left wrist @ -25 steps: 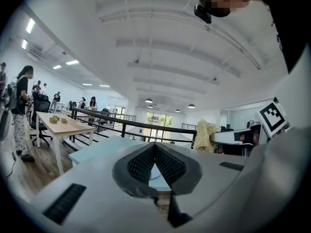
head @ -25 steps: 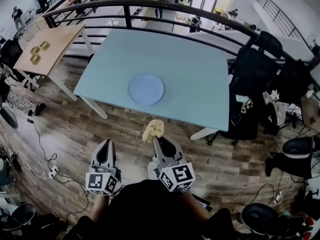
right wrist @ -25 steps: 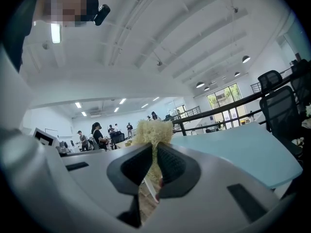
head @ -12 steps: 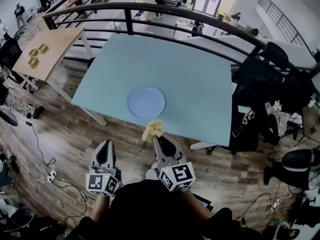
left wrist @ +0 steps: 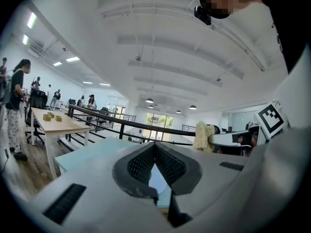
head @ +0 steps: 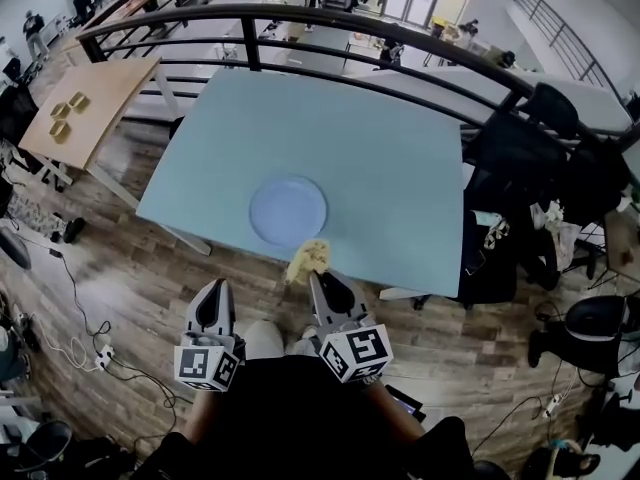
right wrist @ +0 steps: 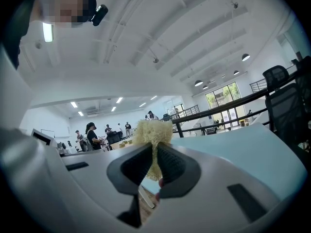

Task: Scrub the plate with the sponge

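Bright, even white light fills the hall, pouring from ceiling lamps (left wrist: 73,59) and far windows (left wrist: 158,121). The table (head: 400,168) glows pale and evenly lit. Fisheye bending bows the railing (head: 300,10), and both gripper views go black at the corners. The sponge (right wrist: 153,130) reads sharp; the right gripper (right wrist: 154,149) turns soft where its body nears the lens.

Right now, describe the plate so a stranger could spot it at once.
Find the big pale blue table beside the black railing. The plate lies near its near edge, just beyond the yellow sponge. It is a round disc, slightly deeper blue than the tabletop.
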Available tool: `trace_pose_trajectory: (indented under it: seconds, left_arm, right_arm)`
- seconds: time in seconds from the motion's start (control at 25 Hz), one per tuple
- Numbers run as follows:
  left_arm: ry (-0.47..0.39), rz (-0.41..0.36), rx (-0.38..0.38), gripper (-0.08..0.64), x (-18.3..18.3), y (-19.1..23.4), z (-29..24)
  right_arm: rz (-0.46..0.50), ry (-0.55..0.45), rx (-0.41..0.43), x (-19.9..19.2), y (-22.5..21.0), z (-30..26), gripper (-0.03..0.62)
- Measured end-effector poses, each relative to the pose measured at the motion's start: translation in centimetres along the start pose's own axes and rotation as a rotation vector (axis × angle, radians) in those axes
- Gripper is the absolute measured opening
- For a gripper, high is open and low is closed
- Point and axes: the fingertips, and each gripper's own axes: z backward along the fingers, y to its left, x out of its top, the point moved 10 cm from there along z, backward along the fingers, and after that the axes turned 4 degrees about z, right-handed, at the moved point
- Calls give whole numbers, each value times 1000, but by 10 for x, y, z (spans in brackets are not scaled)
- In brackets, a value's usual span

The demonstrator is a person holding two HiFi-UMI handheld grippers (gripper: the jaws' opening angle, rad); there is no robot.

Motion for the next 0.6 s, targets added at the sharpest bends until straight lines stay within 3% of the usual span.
trace_pose_trajectory:
  seconds: [0.24, 0.6]
  left_arm:
    - [22, 5, -29, 3, -1, 16, -23]
    - [72, -3, -140, 3, 10, 53, -89]
  right_arm:
    - [-9, -4, -44, -3, -6, -15, 34]
    - [-14, 0, -157, 2, -12, -56, 34]
